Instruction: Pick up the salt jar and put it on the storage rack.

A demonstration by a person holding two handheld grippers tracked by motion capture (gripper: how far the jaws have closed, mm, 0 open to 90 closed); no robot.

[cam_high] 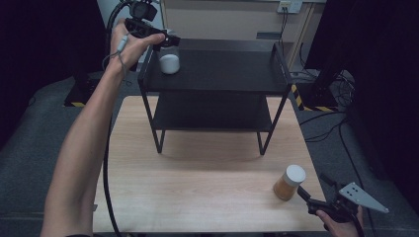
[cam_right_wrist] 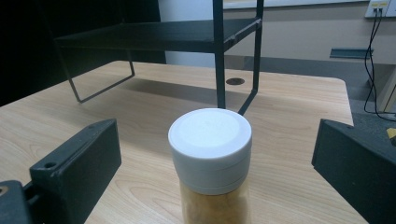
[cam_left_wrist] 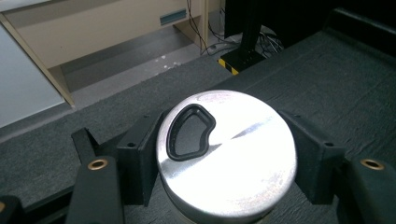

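A white container with a shiny lid stands on the top shelf of a black rack, at its left end. My left gripper reaches over it. In the left gripper view both jaws press against the lid's sides, so it is shut on the container. A jar of orange-brown contents with a white cap stands on the wooden table at the front right. My right gripper is open, and its jaws flank the jar with a gap on each side.
The rack's lower shelf is bare and its thin legs rise just behind the jar. A black cable trails along the left arm. Dark floor mats and a yellow-black stand base lie beyond the table.
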